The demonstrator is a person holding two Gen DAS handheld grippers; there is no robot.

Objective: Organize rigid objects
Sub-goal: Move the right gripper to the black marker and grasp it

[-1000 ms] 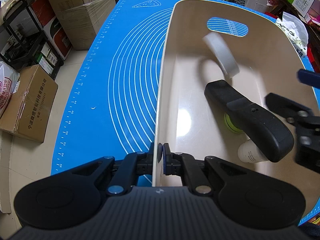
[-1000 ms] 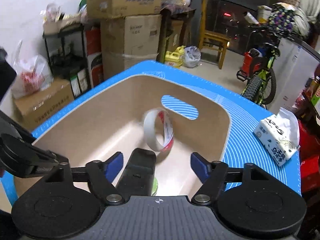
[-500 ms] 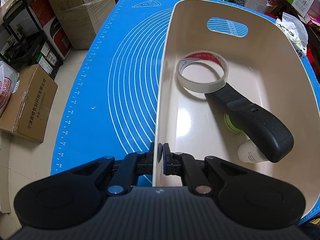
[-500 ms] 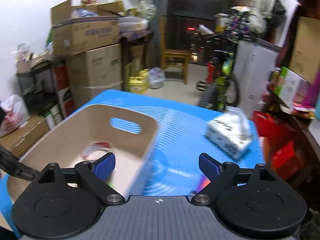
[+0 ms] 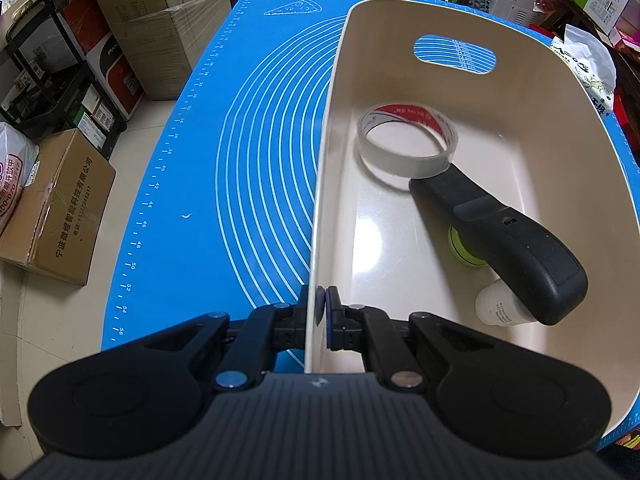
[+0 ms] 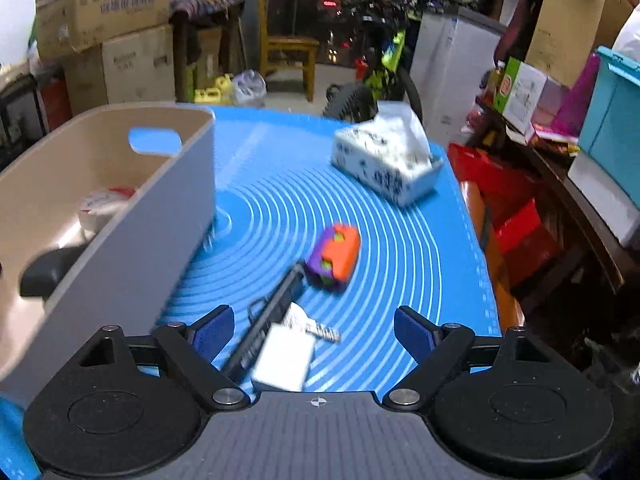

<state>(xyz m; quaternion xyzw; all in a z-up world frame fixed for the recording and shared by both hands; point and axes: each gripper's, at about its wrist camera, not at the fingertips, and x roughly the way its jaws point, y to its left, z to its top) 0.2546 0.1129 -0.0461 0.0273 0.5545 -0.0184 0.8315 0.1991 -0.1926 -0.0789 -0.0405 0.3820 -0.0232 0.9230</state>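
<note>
In the bin point(image 5: 560, 92) lie a tape roll point(image 5: 406, 142), handle point(image 5: 504, 236) and bottle point(image 5: 498, 306); right of it sit a cube point(image 6: 334, 254) and tissue pack point(image 6: 388, 164).

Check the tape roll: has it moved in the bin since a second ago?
Yes. The tape roll was upright nearer the bin's handle slot; now it lies flat, propped on the black tool.

Readable print around you

On the blue mat point(image 5: 248, 168) you can read ruler numbers along its left edge, 38 up to 56, and "40 cm" downward through the bin's handle slot point(image 5: 456, 55). The cardboard box point(image 5: 60, 208) on the floor carries Chinese print, 宁波微煜智能科技有限公司. Print on the tape roll point(image 5: 408, 144) is too small to read.
</note>
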